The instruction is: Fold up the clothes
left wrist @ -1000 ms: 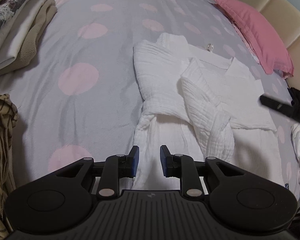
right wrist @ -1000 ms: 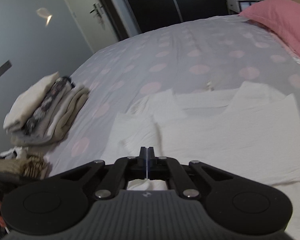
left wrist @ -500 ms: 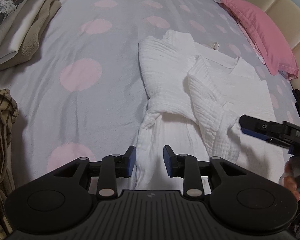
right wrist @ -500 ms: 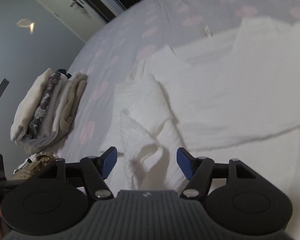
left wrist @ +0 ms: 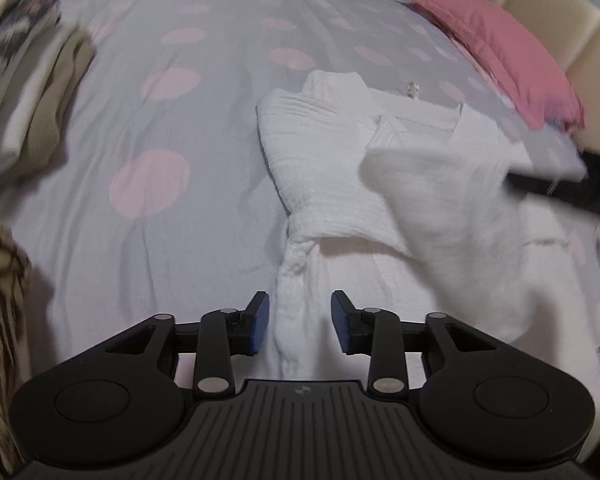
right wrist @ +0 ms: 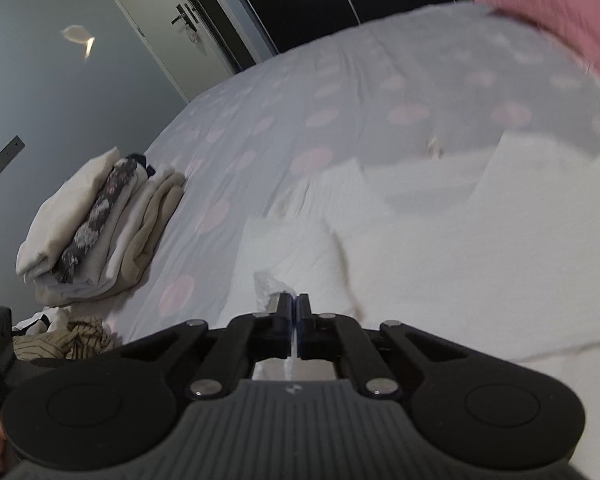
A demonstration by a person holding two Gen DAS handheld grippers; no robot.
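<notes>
White garment is spread mid-bed on spotted duvet; a sleeve is pinched by R gripper, jaws together on cloth, lifted prob. for folding across. L gripper is held w/ jaws apart astride garment's left edge; nothing gripped. Folded pile is kept well apart at bed's side; pink pillow beyond collar; no obstruction seen.

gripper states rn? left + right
Left gripper: open, holding nothing, over the edge of the white robe.
Right gripper: shut on a fold of the white robe.
</notes>
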